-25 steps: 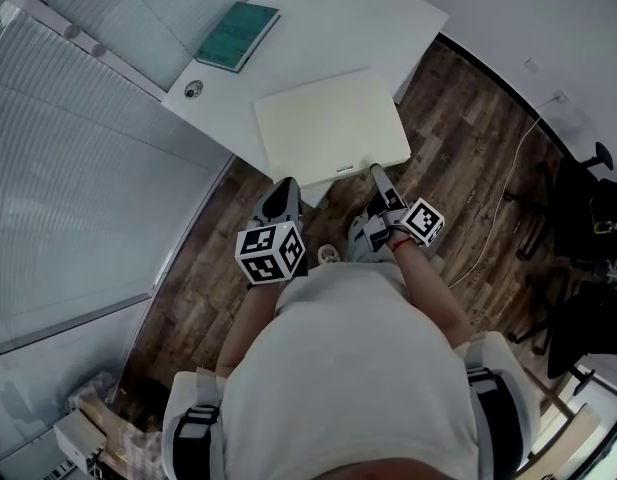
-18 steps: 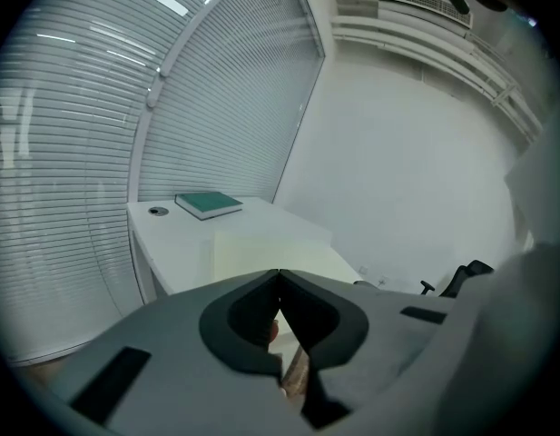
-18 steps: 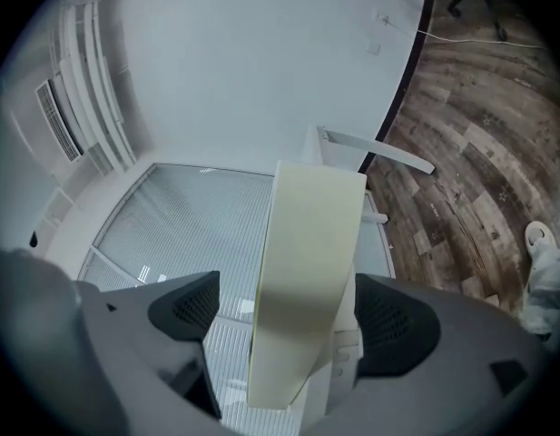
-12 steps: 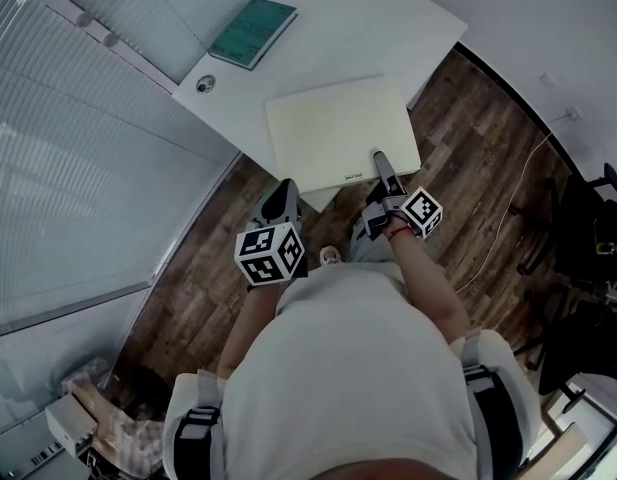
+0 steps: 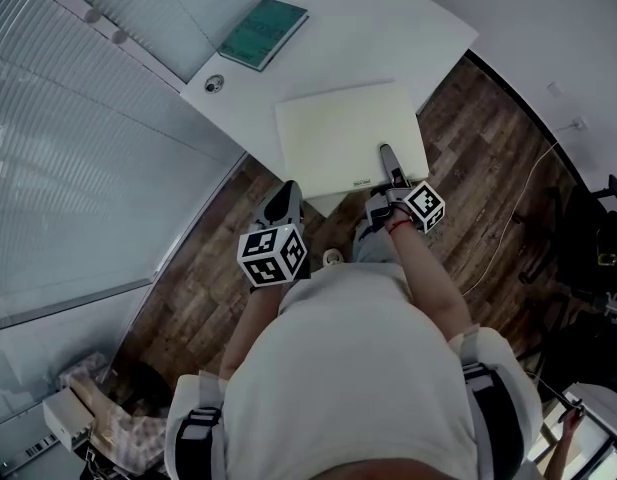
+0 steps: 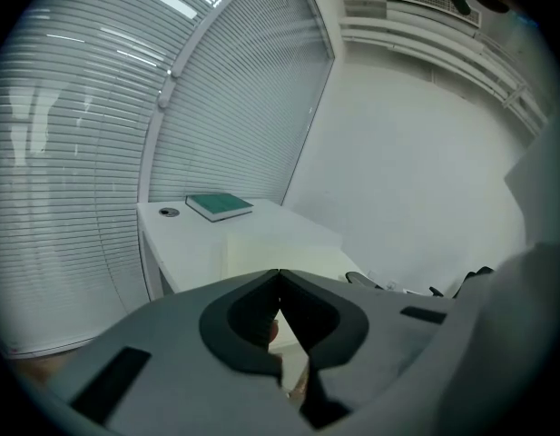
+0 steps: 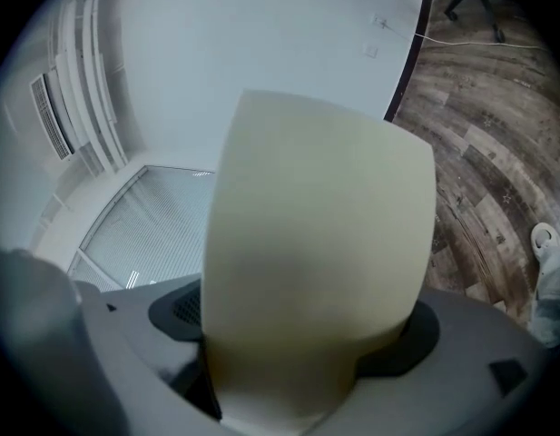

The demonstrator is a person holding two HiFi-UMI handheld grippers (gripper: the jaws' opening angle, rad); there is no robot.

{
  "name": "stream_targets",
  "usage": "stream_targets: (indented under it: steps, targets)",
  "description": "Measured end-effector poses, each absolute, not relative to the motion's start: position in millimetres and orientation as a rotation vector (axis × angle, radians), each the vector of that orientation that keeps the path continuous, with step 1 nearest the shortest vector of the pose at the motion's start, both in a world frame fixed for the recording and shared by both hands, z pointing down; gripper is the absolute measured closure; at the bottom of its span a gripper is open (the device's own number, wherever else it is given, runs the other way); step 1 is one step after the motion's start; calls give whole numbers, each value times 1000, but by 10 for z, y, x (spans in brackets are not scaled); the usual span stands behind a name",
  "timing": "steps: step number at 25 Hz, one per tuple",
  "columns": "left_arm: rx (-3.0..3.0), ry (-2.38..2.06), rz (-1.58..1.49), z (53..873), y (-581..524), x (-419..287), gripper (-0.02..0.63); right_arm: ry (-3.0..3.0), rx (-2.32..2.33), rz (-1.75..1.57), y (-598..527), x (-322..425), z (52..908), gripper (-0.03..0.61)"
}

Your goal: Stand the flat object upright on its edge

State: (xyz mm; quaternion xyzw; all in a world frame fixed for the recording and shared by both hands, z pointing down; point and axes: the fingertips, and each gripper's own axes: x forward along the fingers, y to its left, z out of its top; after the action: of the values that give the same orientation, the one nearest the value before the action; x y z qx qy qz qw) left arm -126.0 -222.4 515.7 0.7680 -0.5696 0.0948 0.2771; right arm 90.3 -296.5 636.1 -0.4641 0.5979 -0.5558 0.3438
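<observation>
The flat object is a cream board lying on the white table, with its near edge over the table's front edge. My right gripper is shut on the board's near right edge. In the right gripper view the board fills the space between the jaws of the right gripper. My left gripper hangs below the table's front edge, left of the board, and holds nothing. In the left gripper view the left gripper has its jaws touching, and the board lies beyond them.
A green book lies at the table's far left, and a round cable grommet sits near it. Window blinds run along the left. On the wooden floor a white cable runs toward office chairs.
The head camera has shifted, so table and board sit a little more to the right. The right gripper's upper jaw now reaches further over the board's near edge. The left gripper has hardly moved.
</observation>
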Motion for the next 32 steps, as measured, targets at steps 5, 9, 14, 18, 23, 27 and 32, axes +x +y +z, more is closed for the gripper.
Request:
stream_targets:
  steps: [5,9,14,18,23,27,32]
  targets:
    - [2047,-1544,260,5179,-2221,-1348,594,1549,-1205,-1414,-3038,915,6348,135]
    - [2040,-1554,257,5180,-2216,-1383,594,1546,-1197,-1406,-3047,954,6360,244]
    - [2037,-1559,251,5181,-2224,-1429,594,1544,-1190,-1409,-3054,943,6347,276]
    - [2042,-1556,248,5165,-2196,-1430,594,1547,-1204,-1407,-3058,946,6295,291]
    - [2048,-1555,241,5139,-2163,-1453,594,1564,-1232,-1400,-3078,928,6175,302]
    - [2050,-1561,233,5106,-2129,-1482,594,1592,-1256,-1386,-3084,916,6051,306]
    - [2055,-1571,214,5067,-2083,-1497,594,1650,-1274,-1349,-3099,903,5868,311]
